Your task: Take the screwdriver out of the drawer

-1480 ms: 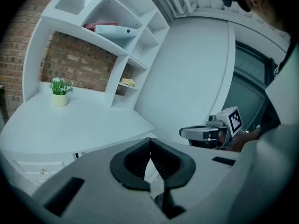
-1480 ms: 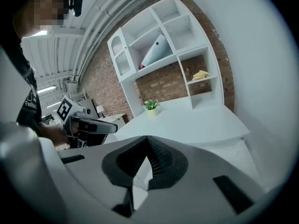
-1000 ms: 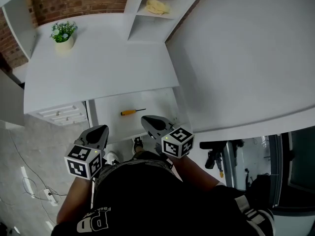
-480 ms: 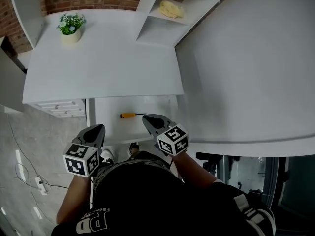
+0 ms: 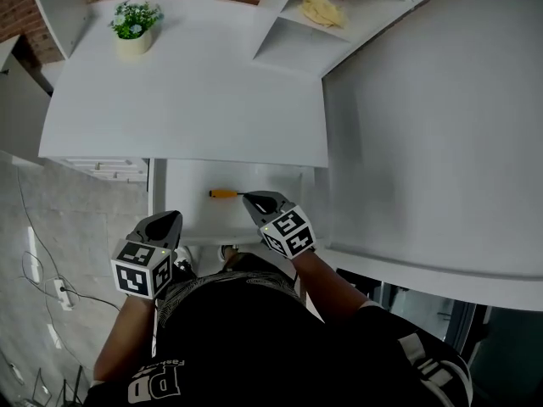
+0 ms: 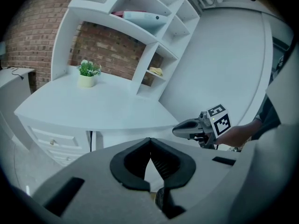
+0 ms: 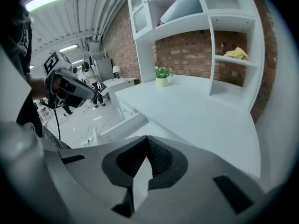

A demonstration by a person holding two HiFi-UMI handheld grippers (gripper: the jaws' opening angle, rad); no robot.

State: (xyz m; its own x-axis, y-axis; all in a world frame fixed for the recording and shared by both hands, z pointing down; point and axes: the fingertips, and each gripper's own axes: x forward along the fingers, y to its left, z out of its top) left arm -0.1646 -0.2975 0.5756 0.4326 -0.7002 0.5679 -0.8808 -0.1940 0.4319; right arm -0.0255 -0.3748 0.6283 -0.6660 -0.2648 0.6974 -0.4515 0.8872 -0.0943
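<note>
A screwdriver [image 5: 223, 193] with an orange handle lies in the open white drawer [image 5: 188, 219] under the desk, shaft pointing right. My right gripper [image 5: 249, 197] hovers over the drawer with its shut tip just right of the shaft's end, holding nothing. My left gripper [image 5: 174, 217] hangs at the drawer's front left corner, also shut and empty. In the left gripper view my left gripper [image 6: 150, 140] has its jaws closed together, and the right gripper [image 6: 180, 130] shows at the right. In the right gripper view my right gripper [image 7: 147, 138] looks across the desk top; the screwdriver is hidden there.
The white desk top [image 5: 187, 100] carries a small potted plant [image 5: 134, 25] at the back left. A shelf unit holds a yellow cloth [image 5: 323, 9]. A large white curved surface [image 5: 441, 125] borders the right. A small drawer cabinet [image 5: 102, 168] and floor cables [image 5: 51, 287] lie left.
My right gripper has moved forward over the drawer, its tip now beside the screwdriver's shaft. The left gripper has barely shifted. The head view has tilted forward.
</note>
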